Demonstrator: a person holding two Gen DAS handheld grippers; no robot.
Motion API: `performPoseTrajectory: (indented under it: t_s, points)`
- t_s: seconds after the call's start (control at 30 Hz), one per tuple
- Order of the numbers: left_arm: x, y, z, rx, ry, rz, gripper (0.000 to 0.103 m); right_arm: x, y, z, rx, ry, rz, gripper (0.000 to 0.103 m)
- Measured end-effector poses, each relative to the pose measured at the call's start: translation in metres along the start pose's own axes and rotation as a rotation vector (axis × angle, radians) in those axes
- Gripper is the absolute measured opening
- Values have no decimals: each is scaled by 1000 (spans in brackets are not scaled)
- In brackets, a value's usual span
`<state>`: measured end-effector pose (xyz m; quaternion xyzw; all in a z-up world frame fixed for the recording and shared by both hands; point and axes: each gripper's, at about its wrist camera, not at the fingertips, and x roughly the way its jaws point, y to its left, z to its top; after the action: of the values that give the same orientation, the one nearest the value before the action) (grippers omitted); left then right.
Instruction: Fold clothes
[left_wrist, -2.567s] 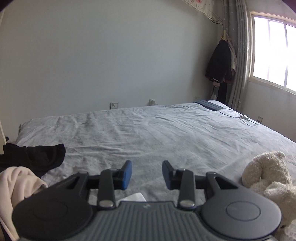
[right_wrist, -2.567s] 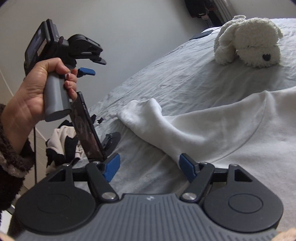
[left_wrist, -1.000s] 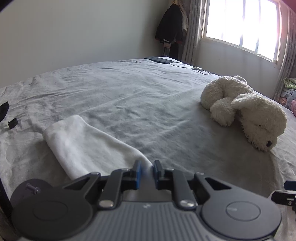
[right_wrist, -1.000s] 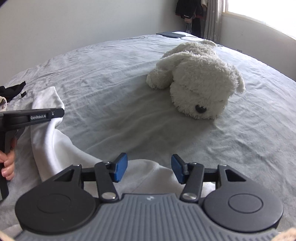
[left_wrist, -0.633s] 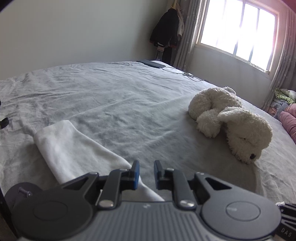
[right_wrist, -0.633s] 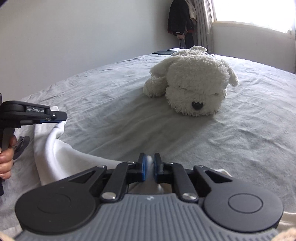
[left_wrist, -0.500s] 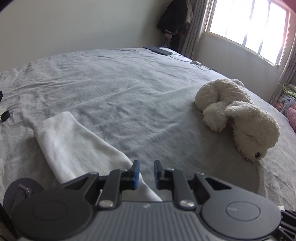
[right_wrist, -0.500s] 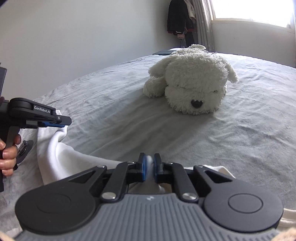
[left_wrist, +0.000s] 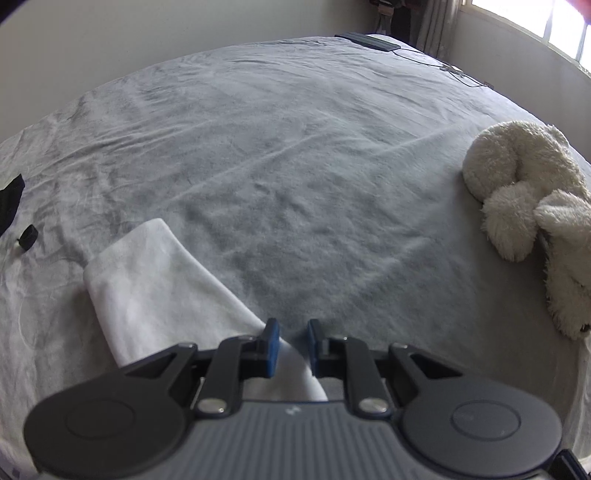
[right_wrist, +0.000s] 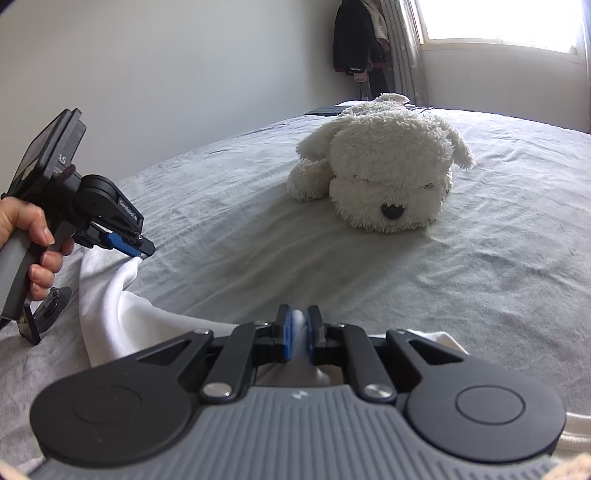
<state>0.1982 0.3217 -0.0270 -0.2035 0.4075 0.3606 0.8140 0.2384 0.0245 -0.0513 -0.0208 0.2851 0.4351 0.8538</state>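
Note:
A white garment (left_wrist: 147, 284) lies on the grey bed (left_wrist: 295, 147), one sleeve stretched up and to the left. My left gripper (left_wrist: 291, 345) is shut on its edge, the cloth pinched between the blue pads. In the right wrist view a hand (right_wrist: 33, 236) holds that left gripper (right_wrist: 142, 254), and the white garment (right_wrist: 110, 306) hangs from its tip in a raised fold. My right gripper (right_wrist: 300, 332) is shut on another part of the same garment's edge, a little to the right of the left one.
A white plush dog (right_wrist: 384, 166) lies on the bed to the right, also the plush dog (left_wrist: 524, 206). Dark clothing (left_wrist: 11, 199) and a small black piece (left_wrist: 27, 236) sit at the left edge. A flat dark device (left_wrist: 369, 40) lies at the far edge. Dark clothes (right_wrist: 354, 37) hang beside the window.
My right gripper went from open to shut on the white garment. The left gripper has tilted down and risen a little, lifting the cloth it holds.

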Motion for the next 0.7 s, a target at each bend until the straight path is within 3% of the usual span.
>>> performPoseTrajectory:
  t_s: [0.17, 0.3, 0.33, 0.47, 0.5, 0.53, 0.7]
  points:
    - [-1, -2, 7, -44, 44, -16, 19, 0, -1, 0, 4, 2, 4, 10]
    - [-4, -5, 5, -4, 16, 87, 25, 2, -2, -1, 4, 12, 4, 11]
    - [-3, -4, 5, 2, 20, 96, 30, 2, -2, -1, 6, 15, 5, 13]
    - [7, -1, 3, 16, 37, 103, 32, 4, -3, -2, 11, 24, 6, 17]
    - [7, 0, 3, 13, 27, 110, 26, 4, -3, -2, 10, 25, 6, 17]
    - [6, 0, 2, 8, 16, 118, 4, 4, -3, -2, 11, 25, 7, 15]
    - [1, 14, -8, -92, -90, 102, 1, -6, -6, -2, 29, -31, 13, 10]
